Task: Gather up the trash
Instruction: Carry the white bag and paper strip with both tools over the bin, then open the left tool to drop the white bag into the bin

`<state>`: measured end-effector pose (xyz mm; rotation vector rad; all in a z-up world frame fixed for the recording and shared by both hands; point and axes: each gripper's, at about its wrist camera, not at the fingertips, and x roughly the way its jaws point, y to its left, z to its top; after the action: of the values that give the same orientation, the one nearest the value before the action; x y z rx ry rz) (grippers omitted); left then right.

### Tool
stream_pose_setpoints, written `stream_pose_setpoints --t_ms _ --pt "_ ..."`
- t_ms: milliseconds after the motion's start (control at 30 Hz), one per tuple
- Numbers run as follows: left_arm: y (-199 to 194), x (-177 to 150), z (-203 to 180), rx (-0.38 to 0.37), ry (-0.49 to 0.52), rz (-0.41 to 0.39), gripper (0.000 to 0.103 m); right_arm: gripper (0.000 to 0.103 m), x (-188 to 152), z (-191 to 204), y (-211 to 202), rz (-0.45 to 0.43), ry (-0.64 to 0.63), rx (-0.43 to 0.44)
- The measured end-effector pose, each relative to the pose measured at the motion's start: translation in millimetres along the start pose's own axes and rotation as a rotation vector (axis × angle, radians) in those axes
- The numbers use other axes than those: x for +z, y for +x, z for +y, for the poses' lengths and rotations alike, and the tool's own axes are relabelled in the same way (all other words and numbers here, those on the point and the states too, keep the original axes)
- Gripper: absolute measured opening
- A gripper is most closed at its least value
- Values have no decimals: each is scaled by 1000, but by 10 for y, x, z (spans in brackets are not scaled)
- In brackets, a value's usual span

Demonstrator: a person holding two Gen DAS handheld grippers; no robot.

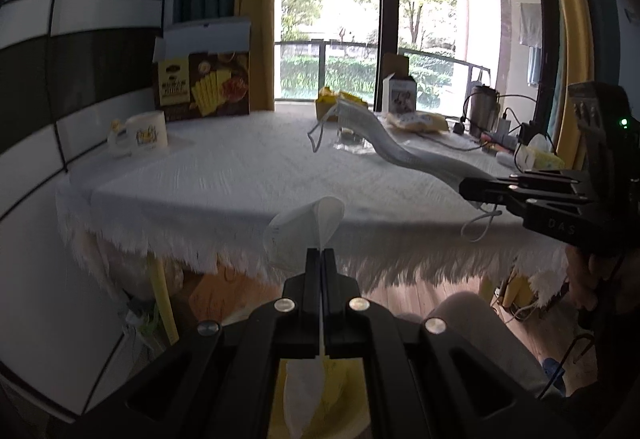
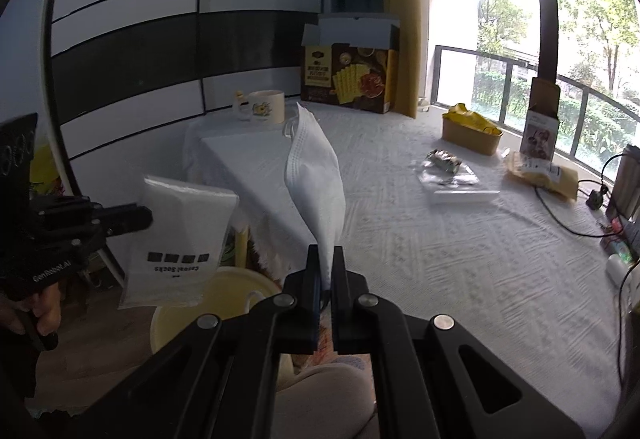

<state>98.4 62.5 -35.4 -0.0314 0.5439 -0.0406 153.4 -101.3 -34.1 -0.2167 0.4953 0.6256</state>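
My left gripper [image 1: 321, 253] is shut on a white plastic sock bag [image 1: 304, 231], held edge-on before the table's near edge. From the right wrist view the bag [image 2: 180, 239] shows flat, with "Casual Socks" printed on it, and the left gripper [image 2: 146, 217] pinches its edge. My right gripper [image 2: 326, 251] is shut on a white face mask [image 2: 316, 175], held up over the table corner. The mask [image 1: 384, 135] and right gripper [image 1: 466, 187] also show in the left wrist view. A pale yellow bin [image 2: 228, 299] stands on the floor below both grippers.
A table with a white cloth [image 2: 440, 239] holds a mug [image 2: 266, 105], an open cracker box [image 2: 350, 71], a paper bowl with yellow wrappers [image 2: 472, 131], clear plastic wrappers [image 2: 452, 175], a yellow packet [image 2: 544, 171], a small carton [image 2: 540, 123] and cables [image 2: 568, 215].
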Motion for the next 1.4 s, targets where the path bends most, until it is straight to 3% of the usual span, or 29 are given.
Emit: stream_pose_setpoints --t_ms 433,800,900,967,1000,1400 --pt "457 -587 186 -25 -121 157 0 3 -363 345 183 90 -31 84" --pt "676 -783 213 -49 -152 242 2 3 -469 428 327 147 -39 103" --pt "688 -812 260 -50 -168 248 15 3 -509 481 388 171 -52 114" --pt "677 -818 286 -51 -176 247 47 3 -546 500 437 191 -58 119" --pt "666 -824 304 -49 -181 245 51 3 -574 513 472 206 -61 124" --pt "473 -908 723 39 -255 230 53 4 -758 716 854 354 -86 174"
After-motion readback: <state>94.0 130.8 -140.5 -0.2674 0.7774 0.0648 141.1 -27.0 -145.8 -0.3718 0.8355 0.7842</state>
